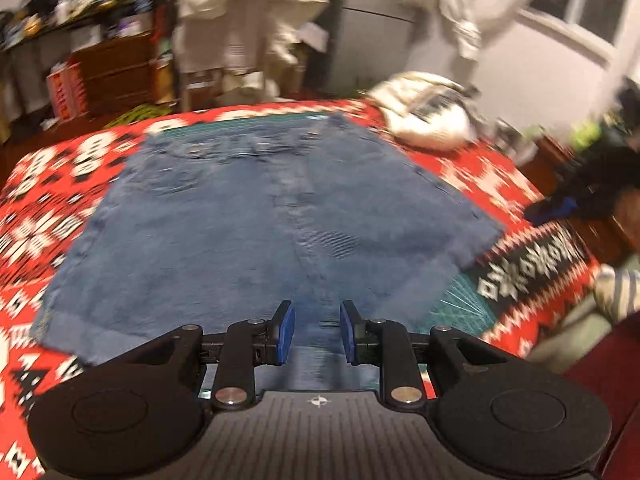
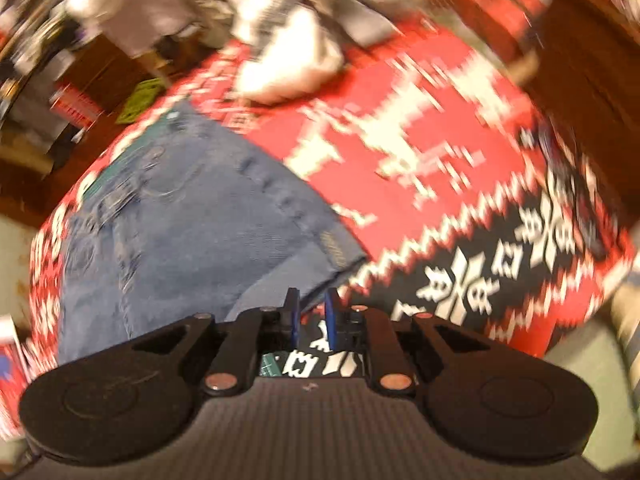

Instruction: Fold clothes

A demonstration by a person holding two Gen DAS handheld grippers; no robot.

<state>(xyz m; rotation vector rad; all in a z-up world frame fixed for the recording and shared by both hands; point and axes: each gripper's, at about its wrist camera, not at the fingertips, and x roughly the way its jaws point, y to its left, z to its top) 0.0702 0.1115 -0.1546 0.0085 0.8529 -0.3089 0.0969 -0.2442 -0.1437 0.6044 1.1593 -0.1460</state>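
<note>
- A pair of blue denim shorts point(image 1: 272, 216) lies spread flat on a table covered by a red, white and black patterned woven cloth point(image 1: 52, 184); the waistband is at the far side and the two leg hems come toward the cameras.
- A teal cutting mat point(image 1: 460, 304) shows under the near right hem, between the denim and the cloth.
- The left gripper point(image 1: 317, 332) hangs low over the near edge of the shorts, at about the middle where the two legs meet. Its blue-padded fingers point(image 1: 285, 332) stand apart with denim seen in the gap; nothing is clamped.
- The right gripper point(image 2: 312, 320) sits at the near right corner of the shorts point(image 2: 192, 220), the hem just ahead and to the left of it. Its fingers point(image 2: 330, 320) are a narrow gap apart; the view is blurred, and it appears to hold nothing.
- The centre seam runs from the left gripper away toward the waistband, so that is likely the fold line.
- In that case the right gripper is the nearer one to take the right leg's corner and carry it leftward across the seam.
- A crumpled white and grey garment point(image 1: 428, 116) lies at the far right of the table, well apart from the shorts.
</note>
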